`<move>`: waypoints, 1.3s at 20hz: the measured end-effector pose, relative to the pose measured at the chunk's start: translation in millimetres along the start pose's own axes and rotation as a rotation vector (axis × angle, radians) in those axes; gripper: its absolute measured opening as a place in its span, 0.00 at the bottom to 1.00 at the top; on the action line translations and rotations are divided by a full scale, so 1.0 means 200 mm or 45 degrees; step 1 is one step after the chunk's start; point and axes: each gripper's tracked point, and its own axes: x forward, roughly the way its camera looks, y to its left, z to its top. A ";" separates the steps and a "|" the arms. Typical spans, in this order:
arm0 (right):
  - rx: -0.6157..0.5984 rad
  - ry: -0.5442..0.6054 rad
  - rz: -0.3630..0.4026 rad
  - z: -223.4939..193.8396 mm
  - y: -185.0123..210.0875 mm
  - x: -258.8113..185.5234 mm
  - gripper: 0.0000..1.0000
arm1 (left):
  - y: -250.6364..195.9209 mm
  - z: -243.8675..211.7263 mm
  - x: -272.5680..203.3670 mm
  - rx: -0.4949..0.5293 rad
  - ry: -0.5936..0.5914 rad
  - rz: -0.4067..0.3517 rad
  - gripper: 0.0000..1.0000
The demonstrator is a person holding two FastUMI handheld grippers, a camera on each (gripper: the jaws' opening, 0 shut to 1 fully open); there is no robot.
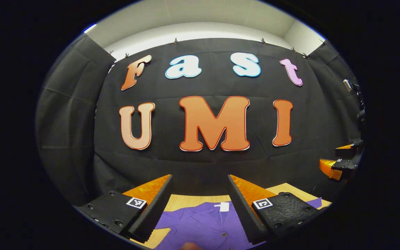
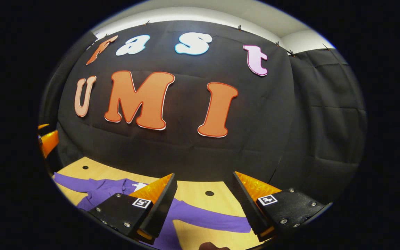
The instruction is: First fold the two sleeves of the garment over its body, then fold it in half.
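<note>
A purple buttoned garment (image 1: 207,225) lies flat on a light wooden table (image 1: 186,201), its collar and white label toward the far wall. My left gripper (image 1: 200,203) hangs open above the collar area, with nothing between its fingers. In the right gripper view the same garment (image 2: 106,189) spreads to the left and one long sleeve (image 2: 207,218) stretches out to the right across the table (image 2: 200,189). My right gripper (image 2: 203,205) is open above that sleeve, holding nothing. The other gripper (image 1: 342,161) appears at the far right of the left gripper view.
The black cloth wall stands close behind the table's far edge. Small dark holes (image 2: 209,193) dot the tabletop. Part of the left gripper (image 2: 47,140) pokes in at the left edge of the right gripper view. A small camera fixture (image 1: 351,86) hangs on the right wall.
</note>
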 end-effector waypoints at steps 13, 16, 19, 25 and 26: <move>0.055 0.386 -0.185 -0.58 -0.40 0.13 0.95 | -0.09 0.03 0.00 0.033 0.000 -0.006 0.95; 0.109 0.536 -0.223 -0.76 -0.49 0.15 0.96 | -0.15 0.03 0.01 0.041 0.006 -0.019 0.95; 0.172 0.644 -0.231 -0.90 -0.56 0.20 0.96 | -0.19 0.01 0.02 0.049 0.016 -0.022 0.95; 0.311 0.975 -0.189 -1.27 -0.69 0.22 0.96 | -0.22 -0.05 0.01 0.054 0.065 0.010 0.95; 0.345 1.036 -0.184 -1.34 -0.71 0.23 0.97 | -0.22 -0.06 0.02 0.054 0.076 0.012 0.95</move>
